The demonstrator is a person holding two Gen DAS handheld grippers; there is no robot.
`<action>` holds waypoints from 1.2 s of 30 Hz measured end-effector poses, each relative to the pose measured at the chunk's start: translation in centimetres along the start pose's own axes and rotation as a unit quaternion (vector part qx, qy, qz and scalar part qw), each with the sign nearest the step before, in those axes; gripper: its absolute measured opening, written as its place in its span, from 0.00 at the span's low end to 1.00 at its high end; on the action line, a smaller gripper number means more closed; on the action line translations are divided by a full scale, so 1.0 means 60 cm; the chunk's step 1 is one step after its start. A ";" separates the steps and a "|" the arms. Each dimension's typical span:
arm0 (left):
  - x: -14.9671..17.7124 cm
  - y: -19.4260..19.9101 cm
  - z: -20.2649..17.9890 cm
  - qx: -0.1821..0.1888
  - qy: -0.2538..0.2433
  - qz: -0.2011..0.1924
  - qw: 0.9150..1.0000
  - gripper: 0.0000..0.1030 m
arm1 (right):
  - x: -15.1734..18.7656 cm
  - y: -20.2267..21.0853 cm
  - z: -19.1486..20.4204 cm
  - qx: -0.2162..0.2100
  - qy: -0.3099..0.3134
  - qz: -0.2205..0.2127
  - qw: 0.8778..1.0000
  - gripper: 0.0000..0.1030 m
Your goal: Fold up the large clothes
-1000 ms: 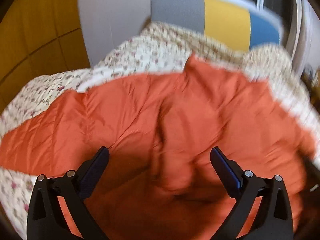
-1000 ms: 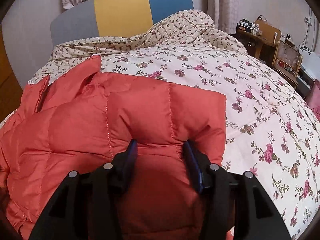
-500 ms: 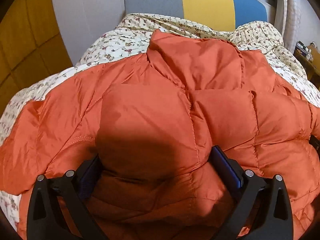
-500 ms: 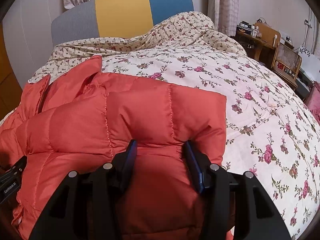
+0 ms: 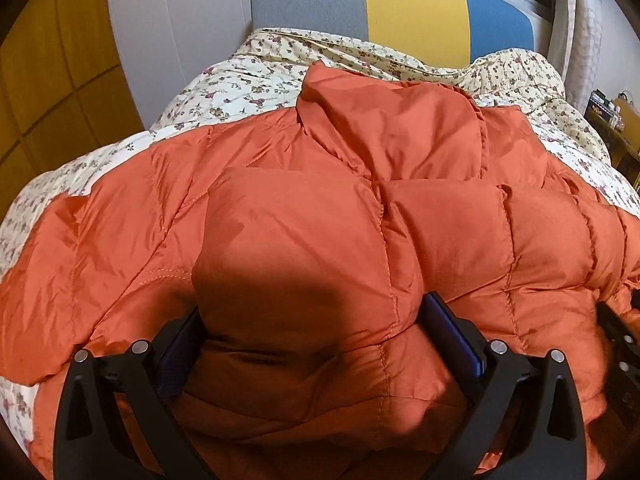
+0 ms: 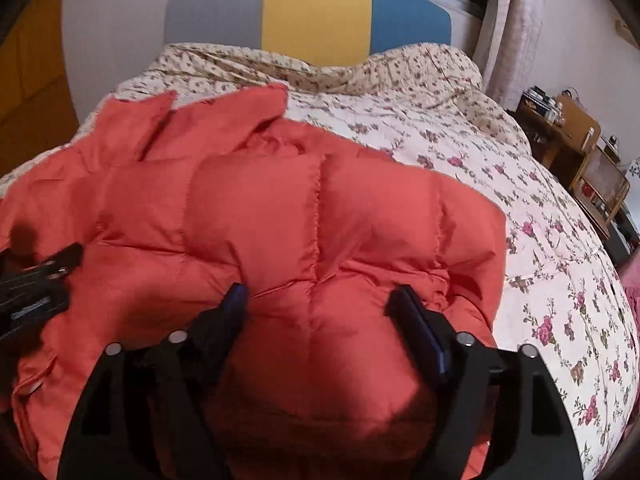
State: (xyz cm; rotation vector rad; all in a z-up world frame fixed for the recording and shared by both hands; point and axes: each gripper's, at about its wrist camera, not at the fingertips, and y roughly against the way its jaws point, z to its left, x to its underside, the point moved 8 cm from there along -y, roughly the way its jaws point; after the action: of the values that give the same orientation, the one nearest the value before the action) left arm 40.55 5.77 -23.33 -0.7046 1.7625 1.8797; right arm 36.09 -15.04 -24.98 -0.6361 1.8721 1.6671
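An orange quilted puffer jacket [image 5: 360, 208] lies spread on a floral bed quilt [image 5: 240, 80], its collar toward the headboard. My left gripper [image 5: 312, 320] stands wide, its jaws on either side of a thick puffed fold of the jacket. In the right wrist view the jacket [image 6: 280, 208] fills the left and middle. My right gripper [image 6: 320, 300] has widened and straddles a bulging fold at the jacket's right side. The left gripper shows at the left edge of the right wrist view [image 6: 36, 280].
A headboard in grey, yellow and blue [image 6: 312, 16] stands at the back. The floral quilt [image 6: 520, 240] stretches to the right. A wooden shelf unit with small items [image 6: 580, 152] stands at the far right. Yellow wooden panels [image 5: 48, 80] are on the left.
My left gripper moved forward onto the jacket, which now bulges between its jaws. My right gripper's jaws have spread wider, and its view has shifted so the left gripper appears at the left.
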 end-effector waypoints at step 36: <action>0.249 0.200 0.640 -0.054 0.455 -0.049 0.888 0.97 | 0.005 -0.007 -0.015 0.008 -0.011 -0.002 1.000 0.88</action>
State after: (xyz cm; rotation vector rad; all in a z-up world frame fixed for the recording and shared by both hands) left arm 19.44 43.09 -22.21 -1.9110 2.0529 1.6865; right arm 36.06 -16.01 -25.44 -0.6115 1.8662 1.6479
